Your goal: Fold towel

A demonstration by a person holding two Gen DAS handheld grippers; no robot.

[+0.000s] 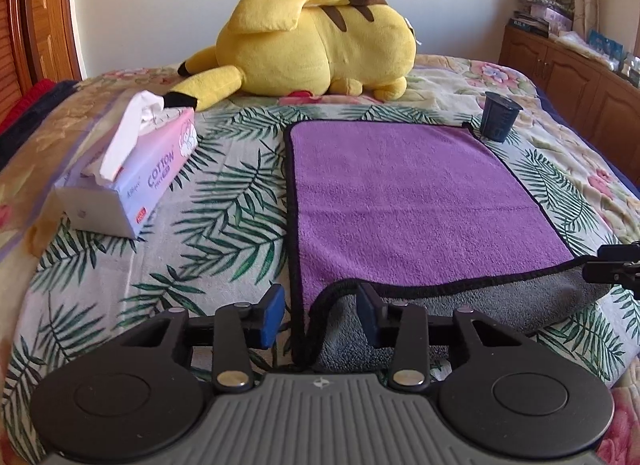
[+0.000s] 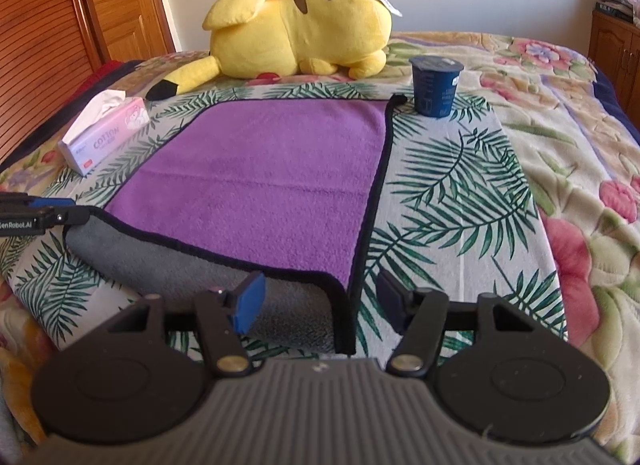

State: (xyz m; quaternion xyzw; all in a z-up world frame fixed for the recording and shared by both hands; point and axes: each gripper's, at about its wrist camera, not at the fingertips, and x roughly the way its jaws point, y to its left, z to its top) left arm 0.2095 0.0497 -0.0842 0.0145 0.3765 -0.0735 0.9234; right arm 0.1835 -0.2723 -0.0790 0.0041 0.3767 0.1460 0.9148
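Observation:
A purple towel (image 1: 404, 201) with black edging and a grey underside lies flat on the bed; it also shows in the right wrist view (image 2: 260, 181). Its near edge is turned up, showing the grey side (image 1: 500, 305). My left gripper (image 1: 320, 317) is open, its blue pads either side of the towel's near left corner, which droops between them. My right gripper (image 2: 320, 307) is open around the near right corner. Each gripper's tip shows at the edge of the other's view: the right one in the left wrist view (image 1: 612, 265), the left one in the right wrist view (image 2: 44, 213).
A yellow plush toy (image 1: 312, 45) lies behind the towel. A pink tissue box (image 1: 132, 169) sits to the left. A dark blue cup (image 2: 436, 85) stands at the towel's far right corner. A wooden cabinet (image 1: 568, 77) stands right of the bed.

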